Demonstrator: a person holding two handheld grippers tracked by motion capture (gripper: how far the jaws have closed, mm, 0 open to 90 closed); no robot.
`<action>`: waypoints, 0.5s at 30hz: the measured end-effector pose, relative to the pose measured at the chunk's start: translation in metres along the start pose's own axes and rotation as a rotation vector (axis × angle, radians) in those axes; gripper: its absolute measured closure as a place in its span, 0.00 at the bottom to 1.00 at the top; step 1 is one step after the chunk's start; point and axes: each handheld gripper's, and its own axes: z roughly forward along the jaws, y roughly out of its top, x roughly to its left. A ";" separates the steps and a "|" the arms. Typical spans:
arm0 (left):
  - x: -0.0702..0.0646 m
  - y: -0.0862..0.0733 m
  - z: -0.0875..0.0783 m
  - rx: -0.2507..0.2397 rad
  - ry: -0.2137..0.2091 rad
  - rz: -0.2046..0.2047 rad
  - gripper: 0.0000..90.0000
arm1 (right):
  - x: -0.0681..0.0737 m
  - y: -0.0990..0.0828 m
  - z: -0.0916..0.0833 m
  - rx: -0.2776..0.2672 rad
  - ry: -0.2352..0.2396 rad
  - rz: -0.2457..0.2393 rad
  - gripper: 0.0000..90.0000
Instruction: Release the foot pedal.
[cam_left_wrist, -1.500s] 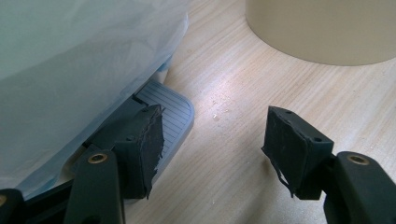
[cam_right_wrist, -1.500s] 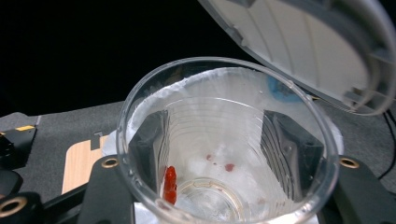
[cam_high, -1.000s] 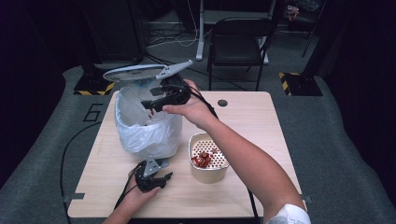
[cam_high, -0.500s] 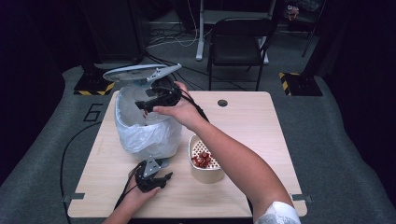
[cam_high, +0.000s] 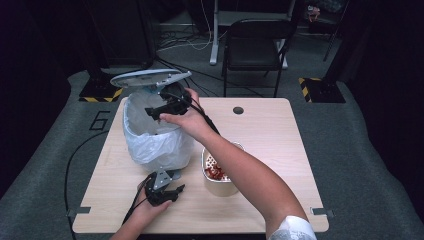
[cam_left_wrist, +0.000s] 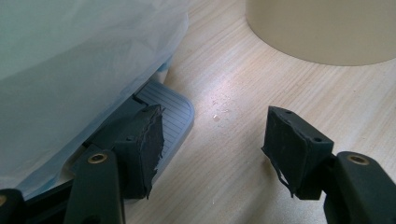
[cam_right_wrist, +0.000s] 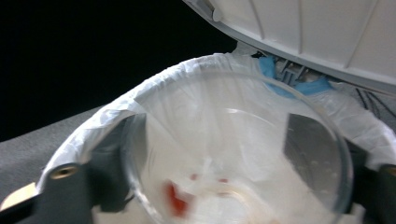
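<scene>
A clear glass bowl sits between the right gripper's jaws, which have just been opening, over the bag-lined pedal bin; red scraps blur in the bowl. In the high view a beige cup beside the bin holds red scraps. The left gripper, jaws as near together as they get with nothing between them, presses the bin's pedal.

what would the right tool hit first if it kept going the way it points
Most likely the white liner inside the open bin. A clear round lid sits between the right tool jaws, so that would probably touch first; depth is unclear.
</scene>
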 end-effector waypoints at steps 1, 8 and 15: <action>0.000 0.000 0.000 0.000 0.000 0.000 0.42 | 0.001 0.000 0.000 -0.006 -0.007 0.004 0.17; 0.000 0.000 0.000 0.000 0.000 -0.001 0.42 | 0.001 -0.003 -0.009 -0.029 -0.003 -0.020 0.16; 0.000 0.000 0.000 0.000 0.000 -0.001 0.42 | 0.001 -0.006 -0.018 -0.044 0.003 -0.033 0.18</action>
